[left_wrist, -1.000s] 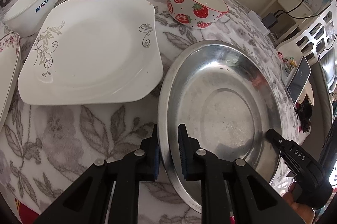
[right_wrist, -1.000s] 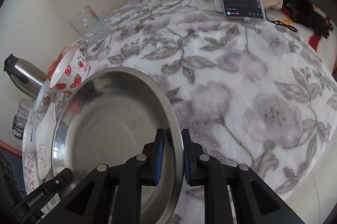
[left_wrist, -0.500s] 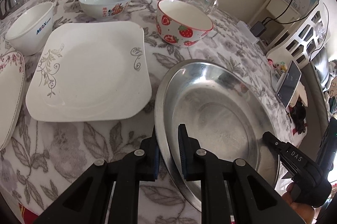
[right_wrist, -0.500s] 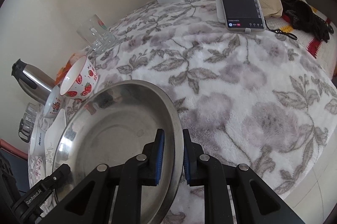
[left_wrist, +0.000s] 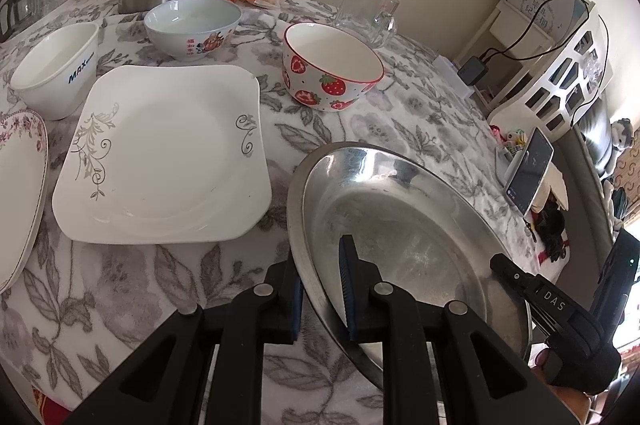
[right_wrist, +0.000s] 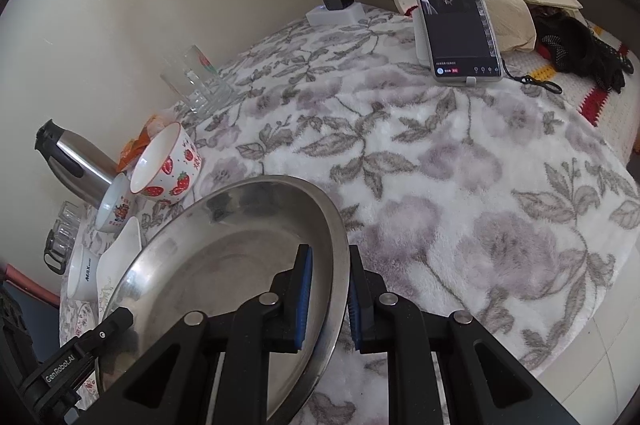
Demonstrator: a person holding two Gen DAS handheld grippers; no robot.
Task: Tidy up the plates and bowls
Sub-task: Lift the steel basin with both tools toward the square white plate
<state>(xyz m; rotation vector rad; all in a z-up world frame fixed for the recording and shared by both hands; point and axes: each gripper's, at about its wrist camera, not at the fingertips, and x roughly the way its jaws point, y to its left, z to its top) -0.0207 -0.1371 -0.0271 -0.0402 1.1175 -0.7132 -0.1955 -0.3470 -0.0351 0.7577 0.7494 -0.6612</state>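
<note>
- Left claw (left_wrist: pixel 320 289) and right claw (right_wrist: pixel 329 299) each pinch the steel plate (left_wrist: pixel 400 225) by its rim, probably clear of the counter (right_wrist: pixel 460 185)
- Square plate (left_wrist: pixel 160 153) at ten o'clock; strawberry bowl (left_wrist: pixel 332 69) at twelve; nothing stacked yet

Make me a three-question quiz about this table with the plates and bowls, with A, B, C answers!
1. What lies just left of the metal plate? A square white plate B phone C kettle
2. What colour are the fruits on the strawberry bowl? A blue B red C yellow
3. How is the metal plate held? A by no gripper B left only C both grippers

Answers: 1 A, the square white plate sits beside it. 2 B, red strawberries. 3 C, the left gripper and right gripper each pinch its rim.
</note>
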